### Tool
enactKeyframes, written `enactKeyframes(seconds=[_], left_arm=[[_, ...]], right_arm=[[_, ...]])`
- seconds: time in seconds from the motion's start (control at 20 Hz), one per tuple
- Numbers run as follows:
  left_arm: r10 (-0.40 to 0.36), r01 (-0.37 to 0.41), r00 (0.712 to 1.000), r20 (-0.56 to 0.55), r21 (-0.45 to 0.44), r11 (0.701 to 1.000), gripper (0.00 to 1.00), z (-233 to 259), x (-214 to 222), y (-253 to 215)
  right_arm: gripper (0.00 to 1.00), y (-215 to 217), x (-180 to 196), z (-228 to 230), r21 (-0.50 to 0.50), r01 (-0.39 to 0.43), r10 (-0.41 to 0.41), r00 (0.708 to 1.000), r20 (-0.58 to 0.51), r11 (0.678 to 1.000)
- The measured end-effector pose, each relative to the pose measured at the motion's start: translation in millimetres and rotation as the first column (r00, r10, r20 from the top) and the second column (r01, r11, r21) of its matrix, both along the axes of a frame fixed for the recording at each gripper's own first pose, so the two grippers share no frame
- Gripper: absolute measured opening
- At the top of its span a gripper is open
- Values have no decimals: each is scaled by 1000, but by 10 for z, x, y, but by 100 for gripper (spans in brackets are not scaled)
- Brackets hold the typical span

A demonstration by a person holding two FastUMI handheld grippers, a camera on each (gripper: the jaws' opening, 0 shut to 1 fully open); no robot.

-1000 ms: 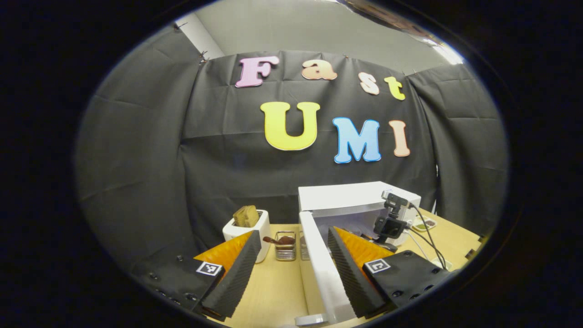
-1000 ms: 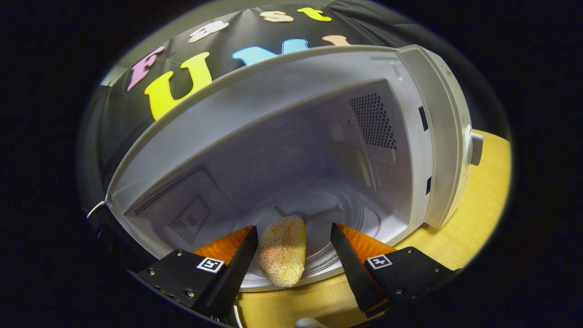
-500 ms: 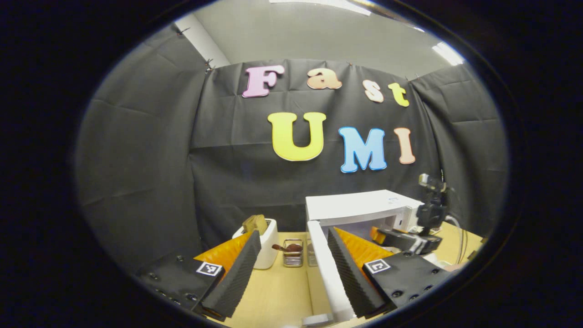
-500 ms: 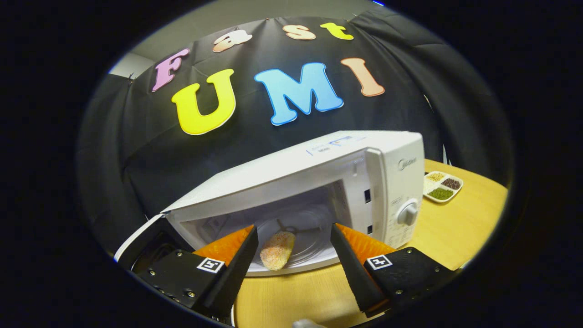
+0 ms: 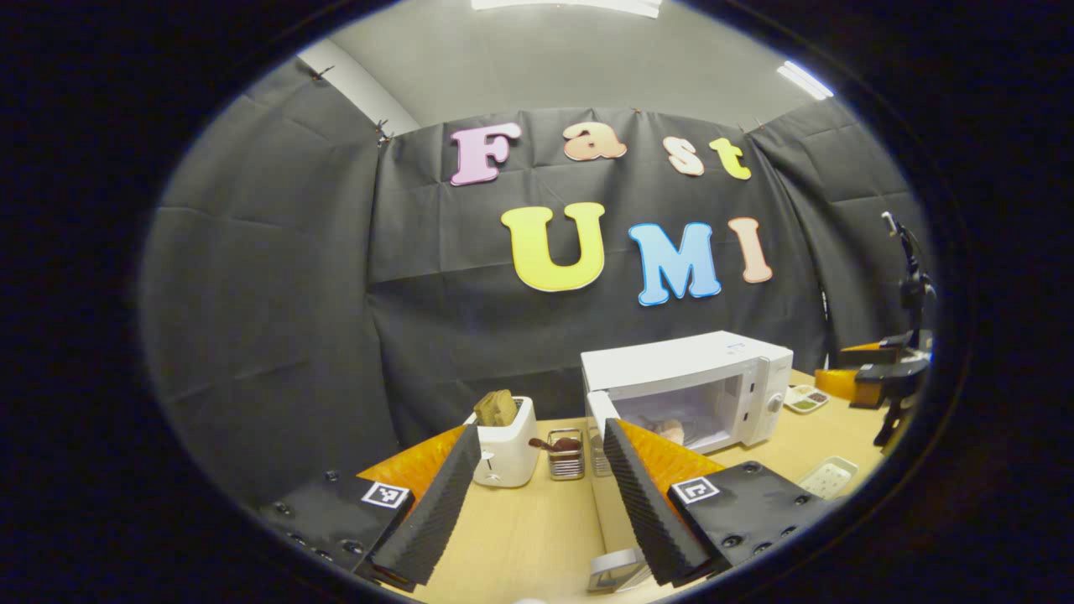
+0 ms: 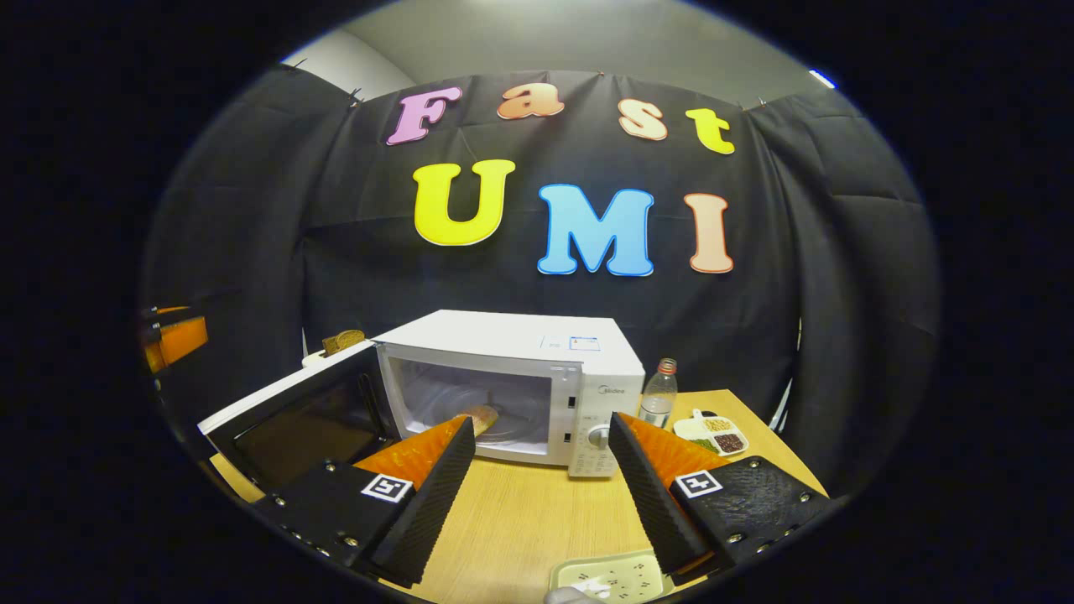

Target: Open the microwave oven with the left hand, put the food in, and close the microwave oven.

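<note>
Since a second ago: right gripper [image 6: 541,495] has backed out of the microwave oven [image 6: 512,382] to a stand-off well clear of it; left gripper [image 5: 537,495] has also retreated from the door [image 6: 298,419], which was between its fingers and now stands apart from them.

Item, food [image 6: 480,416]: breaded piece, resting on the turntable inside the cavity, near the front opening. Released.

Item, door: hinged at the left, swung wide open, dark inner face toward the right gripper view.

Item, right gripper: fingers spread wide, nothing between them; a small tray [image 6: 604,577] lies on the table [image 6: 537,520] beneath.

Item, left gripper: fingers spread wide, nothing held; toaster [image 5: 503,440] and a small wire rack [image 5: 566,453] beyond.

Step in hand, by judgement: close the door. Advice: bring a finger against the door's outer face near its free edge, push in a smooth arc about the hinge until it latches, and keep the body from sliding on the table.
</note>
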State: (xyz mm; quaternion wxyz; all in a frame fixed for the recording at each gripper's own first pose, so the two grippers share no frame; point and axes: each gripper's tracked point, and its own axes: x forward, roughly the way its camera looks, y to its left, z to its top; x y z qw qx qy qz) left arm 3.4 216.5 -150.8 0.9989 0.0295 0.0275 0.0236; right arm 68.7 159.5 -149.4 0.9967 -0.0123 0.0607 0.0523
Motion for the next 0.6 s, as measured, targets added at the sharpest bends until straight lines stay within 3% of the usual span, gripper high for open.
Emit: enactKeyframes(seconds=[0.1,0.15,0.3,0.6], left_arm=[[8,-8,1000,-1,11,1000,100,-58,-54,23],[2,-2,1000,-12,6,1000,95,-106,-85,5],[0,1,1000,-30,17,1000,98,-315,-208,77],[118,-109,983,-144,69,992,99,-1086,-433,496]], right_arm=[[98,-164,-170,70,35,23,-23,1000,-10,999],[98,-250,-239,103,33,31,-30,999,-19,999],[98,-493,-385,275,-12,61,-61,998,7,998],[98,-640,-468,562,-65,69,-66,997,39,995]])
